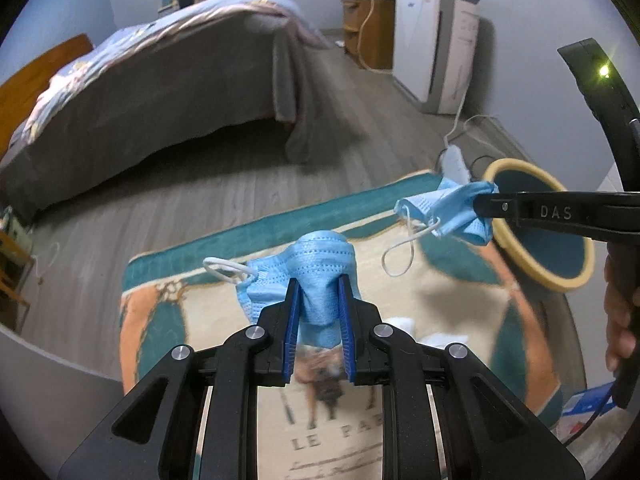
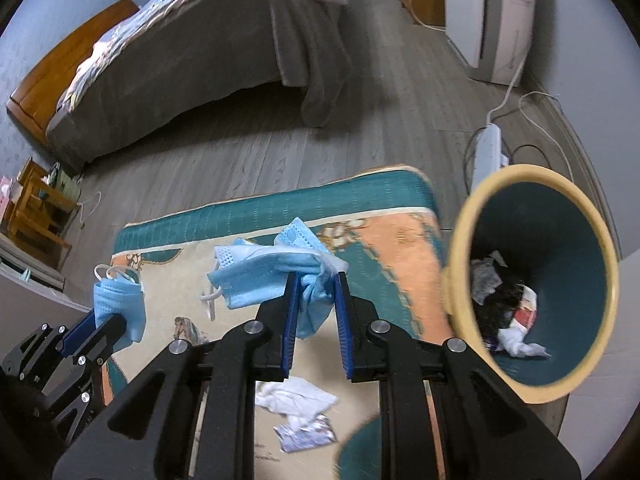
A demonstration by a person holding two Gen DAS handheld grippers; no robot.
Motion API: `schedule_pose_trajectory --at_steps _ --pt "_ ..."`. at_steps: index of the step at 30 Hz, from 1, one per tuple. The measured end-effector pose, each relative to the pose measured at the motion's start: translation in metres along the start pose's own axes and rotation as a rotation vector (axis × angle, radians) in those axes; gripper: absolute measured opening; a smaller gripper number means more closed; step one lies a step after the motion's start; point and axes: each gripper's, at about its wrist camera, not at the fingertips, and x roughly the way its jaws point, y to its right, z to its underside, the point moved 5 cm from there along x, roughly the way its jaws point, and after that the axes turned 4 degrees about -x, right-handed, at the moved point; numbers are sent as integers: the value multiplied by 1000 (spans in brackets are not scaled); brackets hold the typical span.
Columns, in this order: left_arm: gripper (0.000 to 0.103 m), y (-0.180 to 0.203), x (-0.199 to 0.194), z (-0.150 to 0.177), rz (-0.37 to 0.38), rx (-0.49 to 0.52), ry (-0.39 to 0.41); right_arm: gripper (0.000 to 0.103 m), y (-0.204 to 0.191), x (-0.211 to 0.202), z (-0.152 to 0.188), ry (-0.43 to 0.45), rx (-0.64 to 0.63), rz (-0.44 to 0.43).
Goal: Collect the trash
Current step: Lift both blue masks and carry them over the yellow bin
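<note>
My left gripper (image 1: 319, 289) is shut on a crumpled blue face mask (image 1: 316, 264) and holds it above the rug; it also shows at the left of the right wrist view (image 2: 105, 320) with its mask (image 2: 118, 300). My right gripper (image 2: 316, 284) is shut on a second blue face mask (image 2: 268, 276), seen in the left wrist view (image 1: 448, 210) near the rim of the bin (image 1: 576, 280). The yellow-rimmed teal bin (image 2: 460, 240) stands to the right and holds several pieces of trash (image 2: 504, 312). A white tissue (image 2: 292, 396) and a wrapper (image 2: 308, 434) lie on the rug below.
A patterned teal and orange rug (image 2: 384, 248) covers the wooden floor (image 2: 240, 152). A bed with a grey cover (image 2: 192, 56) stands behind. A white power strip with cables (image 2: 486, 152) lies behind the bin. A white appliance (image 2: 492, 12) stands by the wall.
</note>
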Motion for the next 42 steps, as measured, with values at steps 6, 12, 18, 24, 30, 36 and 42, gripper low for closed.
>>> schedule_pose_trajectory --at_steps 6,12,18,24,30,36,42 --pt "20 38 -1 -7 31 52 6 17 36 -21 7 16 40 40" --pt "20 73 -11 -9 65 76 34 17 56 -37 11 23 36 69" --pt "20 108 -4 -6 83 78 28 17 75 -48 14 30 62 67" --pt "20 142 6 -9 97 145 37 17 98 -45 14 32 88 66" --pt "20 160 22 -17 118 148 31 17 129 -37 16 21 127 84" --pt "20 181 37 -24 156 161 25 17 158 -29 19 14 165 117" --pt "20 201 45 -29 196 179 29 17 190 -24 25 2 225 165"
